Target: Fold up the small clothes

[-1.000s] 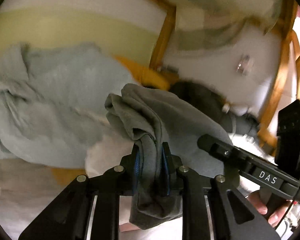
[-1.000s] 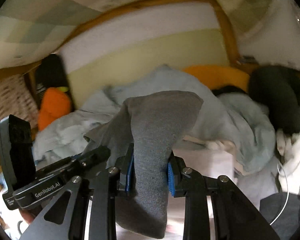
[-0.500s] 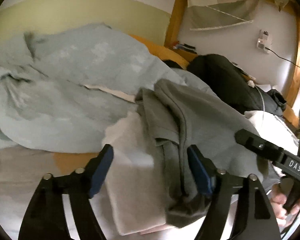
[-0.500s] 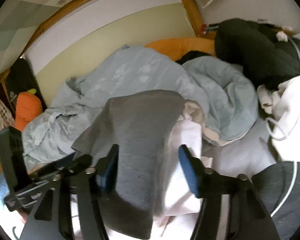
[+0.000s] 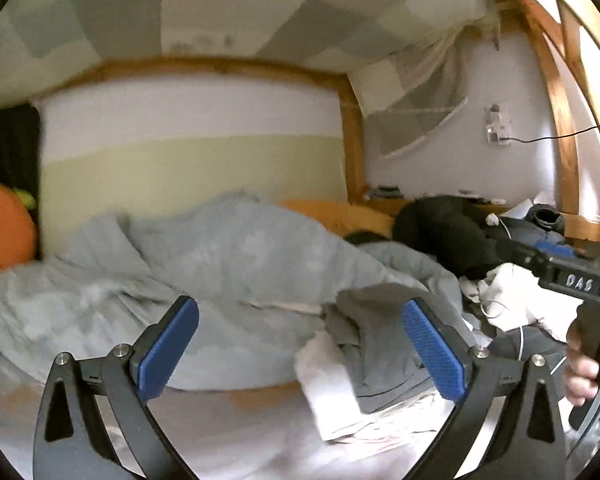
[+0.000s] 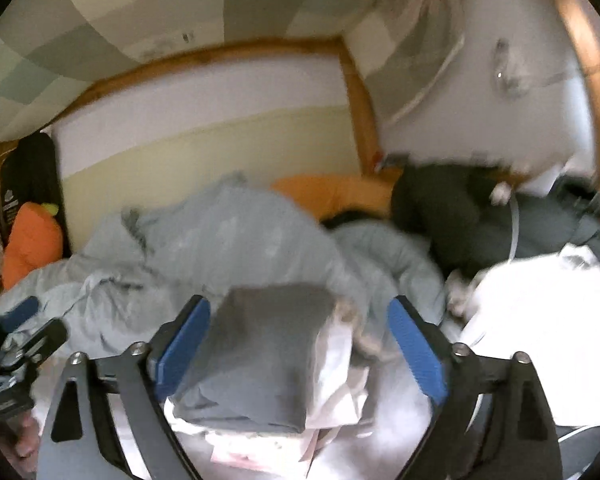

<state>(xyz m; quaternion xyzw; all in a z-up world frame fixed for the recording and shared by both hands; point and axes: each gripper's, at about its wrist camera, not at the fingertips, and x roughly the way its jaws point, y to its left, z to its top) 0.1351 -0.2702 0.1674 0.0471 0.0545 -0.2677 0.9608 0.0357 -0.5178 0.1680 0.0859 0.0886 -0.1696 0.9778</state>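
Right wrist view — right gripper [image 6: 298,344] wide, freshly spread, grey garment [image 6: 260,360] between its jaws, unpinched — left gripper [image 5: 300,344] likewise wide.

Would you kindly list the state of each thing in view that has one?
Left claw: open, jaws just opened, nothing gripped.
Right claw: open, jaws just opened, clear of the garment between them.
Grey garment: folded, released, lying on a white folded garment.
Light blue duvet: rumpled.
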